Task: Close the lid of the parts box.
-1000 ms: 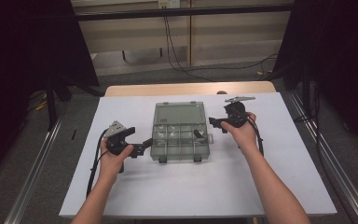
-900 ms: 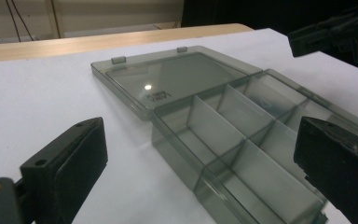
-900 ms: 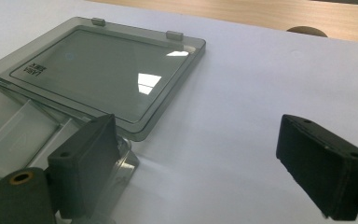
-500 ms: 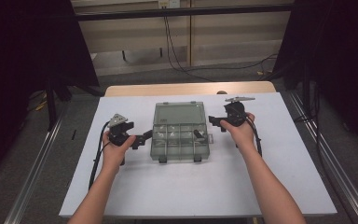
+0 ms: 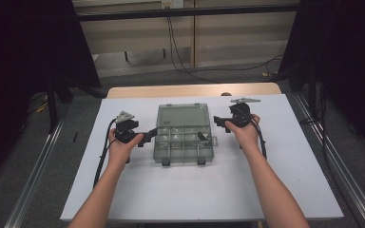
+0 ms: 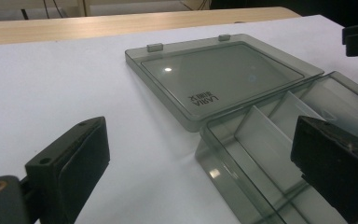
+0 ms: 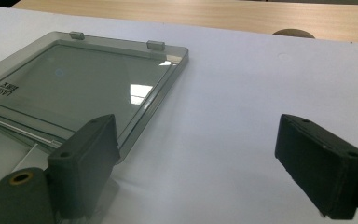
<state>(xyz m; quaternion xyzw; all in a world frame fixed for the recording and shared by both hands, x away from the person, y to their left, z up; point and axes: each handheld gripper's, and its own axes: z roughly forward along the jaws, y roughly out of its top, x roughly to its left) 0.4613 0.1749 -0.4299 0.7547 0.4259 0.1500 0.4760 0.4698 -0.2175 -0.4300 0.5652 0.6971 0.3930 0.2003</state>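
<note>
White tabletop on wooden table; grey floor; black curtains; cables behind.

Even overhead lighting is illuminating the white table in the high view, while the surroundings on both sides are falling into near-black shadow. The picture there is appearing soft and slightly grainy, with low detail.

In the left gripper view, a small bright highlight is glinting on the open lid of the transparent box, and the near black pads are rendering out of focus. A faint shadow is lying beside the box wall.

In the right gripper view, a rectangular reflection is glaring on the lid. Foreground pads are blurring; the wooden edge behind is staying moderately sharp.
</note>
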